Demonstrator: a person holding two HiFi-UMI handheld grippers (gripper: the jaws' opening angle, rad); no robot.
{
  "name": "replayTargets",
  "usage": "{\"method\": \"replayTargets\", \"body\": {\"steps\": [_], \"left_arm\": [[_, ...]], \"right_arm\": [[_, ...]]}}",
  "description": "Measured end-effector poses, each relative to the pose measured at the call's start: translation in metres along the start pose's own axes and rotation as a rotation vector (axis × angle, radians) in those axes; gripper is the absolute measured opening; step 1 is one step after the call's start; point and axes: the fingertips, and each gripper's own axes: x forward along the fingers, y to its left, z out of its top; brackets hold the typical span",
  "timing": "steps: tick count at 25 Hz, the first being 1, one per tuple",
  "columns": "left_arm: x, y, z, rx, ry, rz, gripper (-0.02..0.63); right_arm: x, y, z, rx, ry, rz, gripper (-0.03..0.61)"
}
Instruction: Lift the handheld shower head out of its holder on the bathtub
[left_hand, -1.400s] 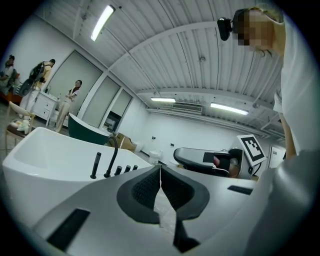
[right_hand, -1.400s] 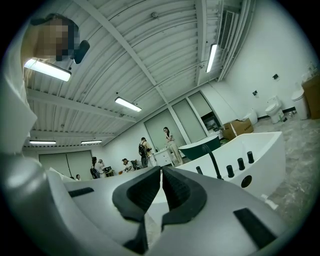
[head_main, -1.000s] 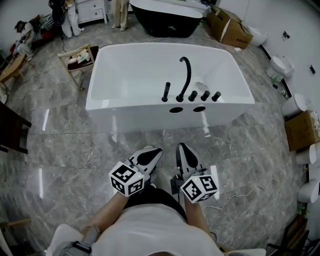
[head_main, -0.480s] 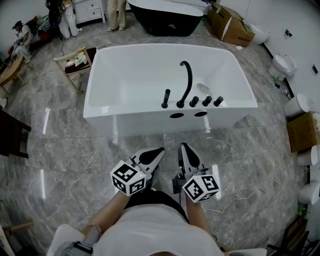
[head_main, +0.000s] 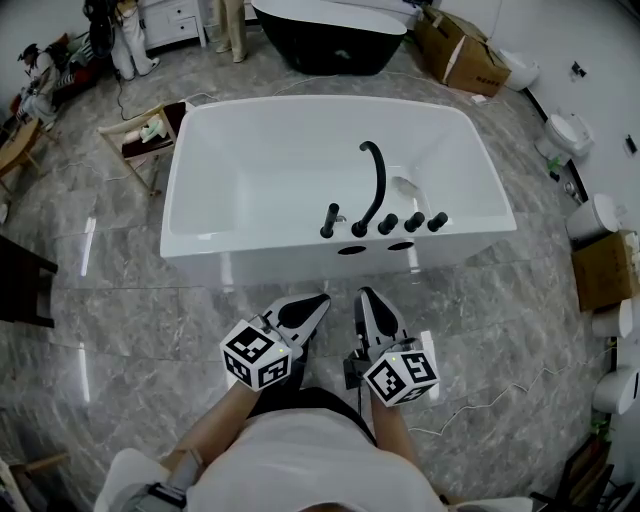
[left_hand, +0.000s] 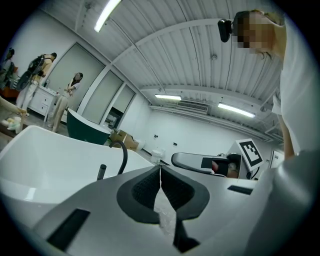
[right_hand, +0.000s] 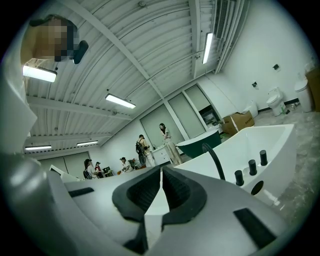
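No word, number or brand name can be read in any of these views. The only sign-like marks are the black-and-white square code patterns on the left white plastic cube (head_main: 257, 357), mounted on the left gripper (head_main: 316, 300), and on the right white plastic cube (head_main: 401, 376), mounted on the right gripper (head_main: 364, 293). They are blocky shapes, not letters. Any print on the brown cardboard boxes (head_main: 460, 55) at the far side of the room is too small to make out.
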Motion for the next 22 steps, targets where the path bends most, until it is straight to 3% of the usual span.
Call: {"method": "replayTargets", "body": {"steps": [22], "left_arm": [[0.078, 0.111, 0.057, -0.022, -0.007, -0.053, 0.012]], "right_arm": [[0.123, -0.038, 0.035, -0.058, 0.022, -0.012, 0.020]]}}
